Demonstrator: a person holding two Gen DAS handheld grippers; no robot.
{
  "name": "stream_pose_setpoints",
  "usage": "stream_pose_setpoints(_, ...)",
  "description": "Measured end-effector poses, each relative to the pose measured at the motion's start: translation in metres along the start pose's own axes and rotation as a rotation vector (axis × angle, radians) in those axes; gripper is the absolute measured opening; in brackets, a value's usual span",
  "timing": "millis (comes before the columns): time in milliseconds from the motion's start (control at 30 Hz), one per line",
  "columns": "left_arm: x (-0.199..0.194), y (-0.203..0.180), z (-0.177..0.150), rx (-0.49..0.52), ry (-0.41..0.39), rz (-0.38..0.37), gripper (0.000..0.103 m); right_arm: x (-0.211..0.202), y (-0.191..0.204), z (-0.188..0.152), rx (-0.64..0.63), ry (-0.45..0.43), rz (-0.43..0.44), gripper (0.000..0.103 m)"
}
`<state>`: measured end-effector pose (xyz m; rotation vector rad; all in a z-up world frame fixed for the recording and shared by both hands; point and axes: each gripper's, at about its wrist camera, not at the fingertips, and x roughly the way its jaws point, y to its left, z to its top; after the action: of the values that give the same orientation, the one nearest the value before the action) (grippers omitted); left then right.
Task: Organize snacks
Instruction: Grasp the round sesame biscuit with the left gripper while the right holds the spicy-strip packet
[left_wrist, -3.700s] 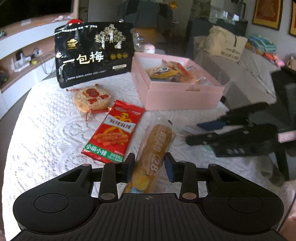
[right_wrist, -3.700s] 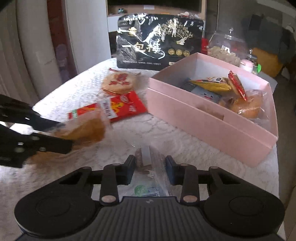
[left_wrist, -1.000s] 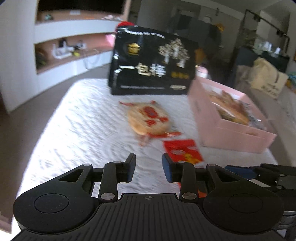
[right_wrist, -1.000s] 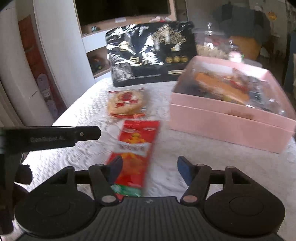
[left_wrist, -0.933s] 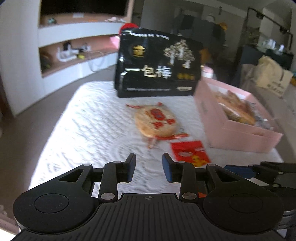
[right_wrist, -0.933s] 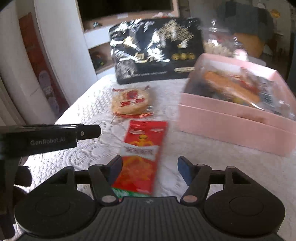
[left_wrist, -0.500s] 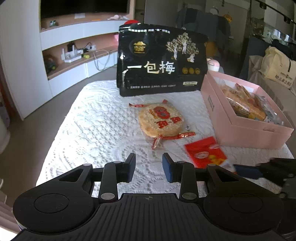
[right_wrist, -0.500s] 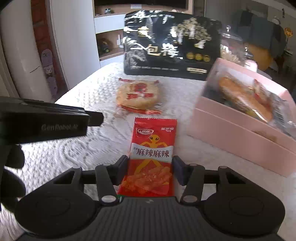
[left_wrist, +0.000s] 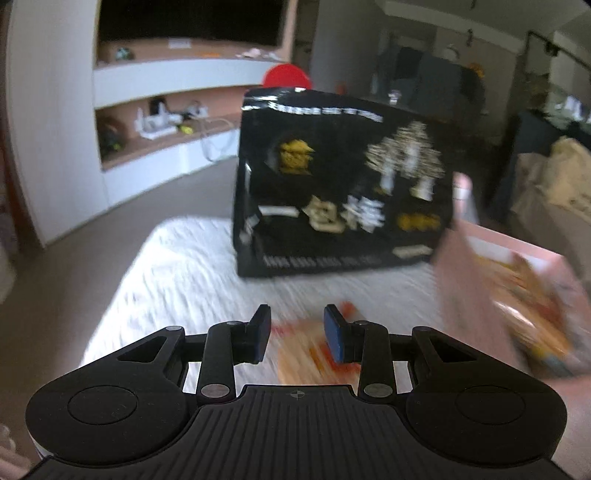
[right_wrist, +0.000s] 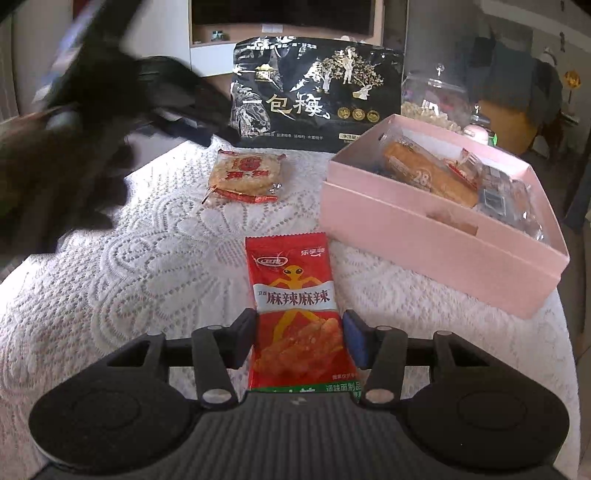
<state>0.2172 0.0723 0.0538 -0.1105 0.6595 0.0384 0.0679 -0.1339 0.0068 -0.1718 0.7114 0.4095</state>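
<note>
Jaws of our right gripper (right_wrist: 299, 341) clasp the red packet (right_wrist: 295, 314); our left gripper (left_wrist: 297, 334), narrowly parted, holds nothing.

The whole left wrist picture is smeared. The round cracker pack (left_wrist: 314, 354) near the bottom middle is only an orange blur, and the pink box (left_wrist: 480, 295) runs off the right edge. In the right wrist picture, the left gripper (right_wrist: 207, 125) at the upper left is a dark blur. The red snack pack (right_wrist: 295, 314) has its bottom end hidden behind the black gripper body.
</note>
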Motion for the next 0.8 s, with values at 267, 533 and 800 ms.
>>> stream_pose_setpoints(267, 0.029, -0.009, -0.001, 0.04, 0.077, -0.01, 0.036, -0.002, 0.0, -0.007, 0.011, -0.03, -0.004, 0.058)
stream_pose_setpoints(533, 0.007, -0.044, -0.02, 0.249, 0.083, -0.069, 0.04, -0.002, -0.002, -0.008, 0.024, -0.033, -0.002, 0.06)
stream_pose_setpoints(800, -0.026, -0.068, -0.042, 0.367, 0.062, 0.099, 0.04, -0.002, -0.002, -0.008, 0.027, -0.036, -0.001, 0.062)
